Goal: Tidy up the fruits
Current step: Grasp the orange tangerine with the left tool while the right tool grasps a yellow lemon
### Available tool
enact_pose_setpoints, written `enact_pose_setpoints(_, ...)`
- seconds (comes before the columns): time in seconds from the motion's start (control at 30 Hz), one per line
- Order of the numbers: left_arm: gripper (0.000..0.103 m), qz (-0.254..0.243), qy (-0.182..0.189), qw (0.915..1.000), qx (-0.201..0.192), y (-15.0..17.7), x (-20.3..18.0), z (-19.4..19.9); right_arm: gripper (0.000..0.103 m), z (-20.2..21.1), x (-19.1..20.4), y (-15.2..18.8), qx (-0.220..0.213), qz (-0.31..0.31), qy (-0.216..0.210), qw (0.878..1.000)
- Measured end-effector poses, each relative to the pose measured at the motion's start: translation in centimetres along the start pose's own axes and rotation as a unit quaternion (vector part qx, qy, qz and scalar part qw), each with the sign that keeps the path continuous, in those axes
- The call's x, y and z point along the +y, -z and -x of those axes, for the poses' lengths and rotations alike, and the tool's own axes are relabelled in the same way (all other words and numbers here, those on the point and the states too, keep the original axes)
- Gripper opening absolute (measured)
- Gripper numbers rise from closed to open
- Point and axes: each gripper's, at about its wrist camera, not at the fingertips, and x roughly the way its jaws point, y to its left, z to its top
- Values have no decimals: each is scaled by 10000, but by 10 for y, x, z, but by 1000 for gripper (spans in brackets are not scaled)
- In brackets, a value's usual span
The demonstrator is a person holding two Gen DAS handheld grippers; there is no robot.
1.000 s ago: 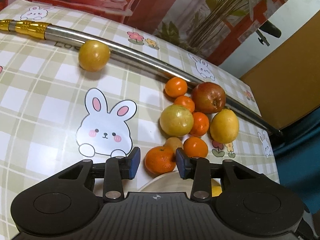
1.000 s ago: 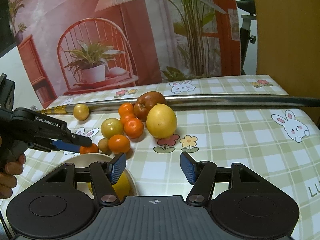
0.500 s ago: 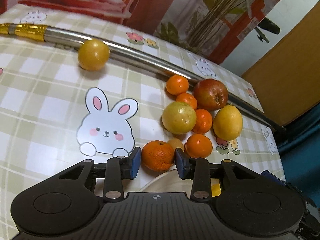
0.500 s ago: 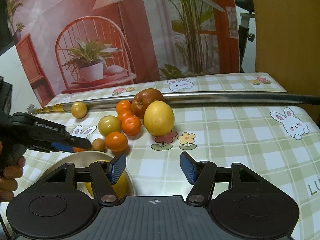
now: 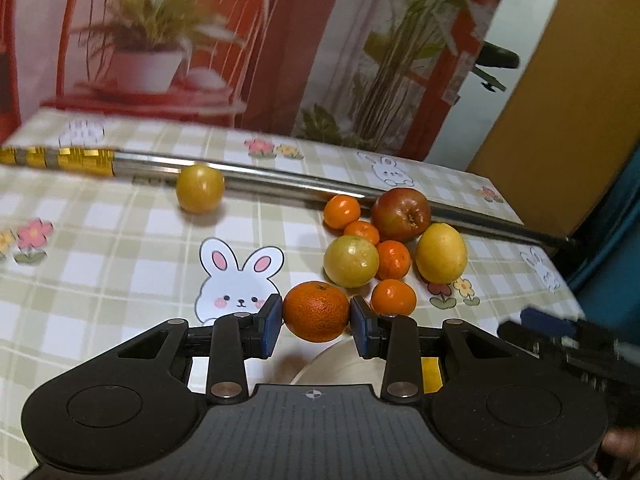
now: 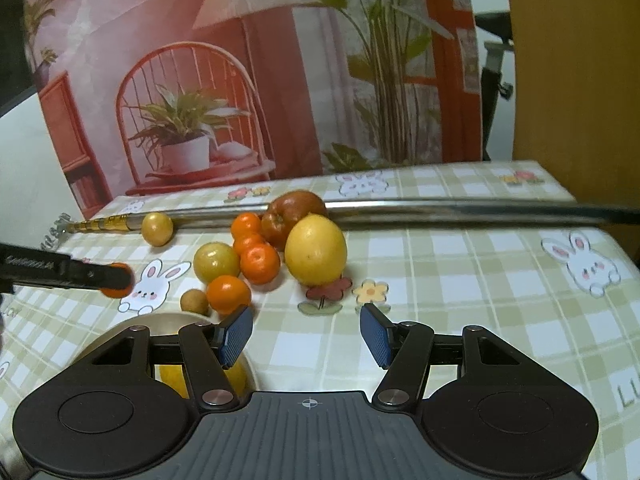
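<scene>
Mandarin pinched between both blue pads of the left gripper, jaws narrowed to the fruit's width, 1 pad pressed on each side. Held clear of the checked tablecloth, just in front of the bunny print and above the near rim of the cream bowl. Seen from the right wrist as an orange patch behind the tip of that left gripper, to the left of the bowl.

Right gripper hovering with jaws spread wide, nothing between the pads, nothing touched. Positioned just right of the bowl, over bare cloth. Yellow fruit lying inside the bowl, mostly hidden behind the gripper's left finger.

Behind the bowl, a cluster of fruit: 1 small brown fruit next to the rim, 1 mandarin just beside it, a yellow-green round fruit farther back, 3 more mandarins touching in a line, a red apple at the rear, and a large lemon on the right of the group. Apple resting against the long metal pole lying across the table. 1 small yellow fruit well apart to the left of the cluster, touching the pole near its gold section.
</scene>
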Motion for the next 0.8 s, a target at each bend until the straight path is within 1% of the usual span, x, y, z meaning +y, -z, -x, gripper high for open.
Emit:
enact_pose_setpoints(0.17, 39, -268, -42, 9995, -153, 7, -7, 14, 56, -7, -4, -6, -404, 180, -124, 9989)
enact_pose_setpoints(0.3, 39, -284, -56, 9994, -195, 13, -9, 20, 56, -21, -6, -11, -695, 321, -172, 9969)
enact_pose_setpoints(0.43, 39, -219, -59, 9995, -197, 18, -8, 22, 56, -40, -5, -15, -782, 467, -169, 9957)
enact_pose_setpoints(0.53, 39, -176, -95, 9996, -204, 20, -6, 23, 56, -52, -5, -16, -766, 505, -149, 9957)
enact_pose_setpoints(0.8, 39, -78, -99, 9997, -209, 23, -6, 25, 57, -75, -14, -24, -673, 238, -149, 9973)
